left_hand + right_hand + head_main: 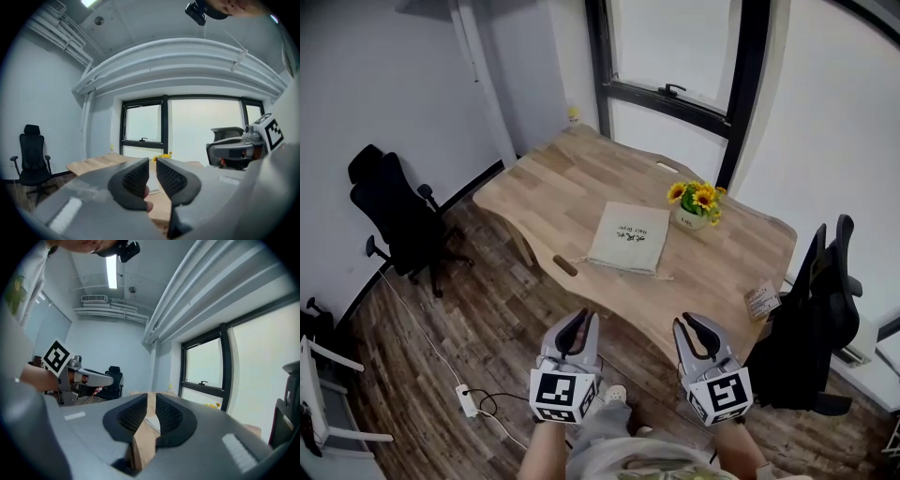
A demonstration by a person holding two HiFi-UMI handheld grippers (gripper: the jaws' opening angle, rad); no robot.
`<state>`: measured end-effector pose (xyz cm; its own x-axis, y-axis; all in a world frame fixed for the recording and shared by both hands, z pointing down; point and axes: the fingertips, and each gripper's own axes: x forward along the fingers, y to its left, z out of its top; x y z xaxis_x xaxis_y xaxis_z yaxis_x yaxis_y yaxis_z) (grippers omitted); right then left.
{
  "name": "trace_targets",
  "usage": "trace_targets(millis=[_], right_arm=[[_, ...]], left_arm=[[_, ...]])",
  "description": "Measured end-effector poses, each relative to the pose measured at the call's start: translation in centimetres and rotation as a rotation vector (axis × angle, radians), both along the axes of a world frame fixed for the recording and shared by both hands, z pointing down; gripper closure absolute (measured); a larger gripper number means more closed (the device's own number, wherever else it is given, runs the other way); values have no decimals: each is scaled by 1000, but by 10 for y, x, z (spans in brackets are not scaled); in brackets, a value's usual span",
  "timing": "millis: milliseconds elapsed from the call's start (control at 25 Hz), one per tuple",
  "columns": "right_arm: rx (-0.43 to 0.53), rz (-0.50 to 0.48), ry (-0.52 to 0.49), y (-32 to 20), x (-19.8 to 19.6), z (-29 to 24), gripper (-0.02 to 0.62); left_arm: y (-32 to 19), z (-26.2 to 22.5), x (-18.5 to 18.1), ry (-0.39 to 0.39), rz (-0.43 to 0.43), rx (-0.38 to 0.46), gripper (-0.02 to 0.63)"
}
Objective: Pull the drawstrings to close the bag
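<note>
Held left gripper and right gripper low at bottom centre of the head view, well short of the table. Had both pairs of jaws parted by a narrow gap, nothing between. Saw the drawstring bag flat on the table at frame centre, just left of the sunflower pot, untouched.

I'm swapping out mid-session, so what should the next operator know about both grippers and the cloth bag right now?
Left gripper: jaws slightly apart, empty, held over the wood-plank floor, short of the light wooden table.
Right gripper: the same.
Beige cloth drawstring bag: lies flat on the table beside the potted sunflowers, untouched.
Done: nothing.
Left: the whole job. Reach in and pull the bag closed.
</note>
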<state>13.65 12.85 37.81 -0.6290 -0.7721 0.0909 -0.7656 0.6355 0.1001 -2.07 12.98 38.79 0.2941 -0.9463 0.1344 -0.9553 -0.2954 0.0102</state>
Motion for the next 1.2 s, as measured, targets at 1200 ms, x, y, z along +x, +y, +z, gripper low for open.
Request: trace_targets(millis=[1200], right_arm=[[-197,74,175,-105,-49,77,388]], left_arm=[[-120,86,-99,-199,193,-154,393]])
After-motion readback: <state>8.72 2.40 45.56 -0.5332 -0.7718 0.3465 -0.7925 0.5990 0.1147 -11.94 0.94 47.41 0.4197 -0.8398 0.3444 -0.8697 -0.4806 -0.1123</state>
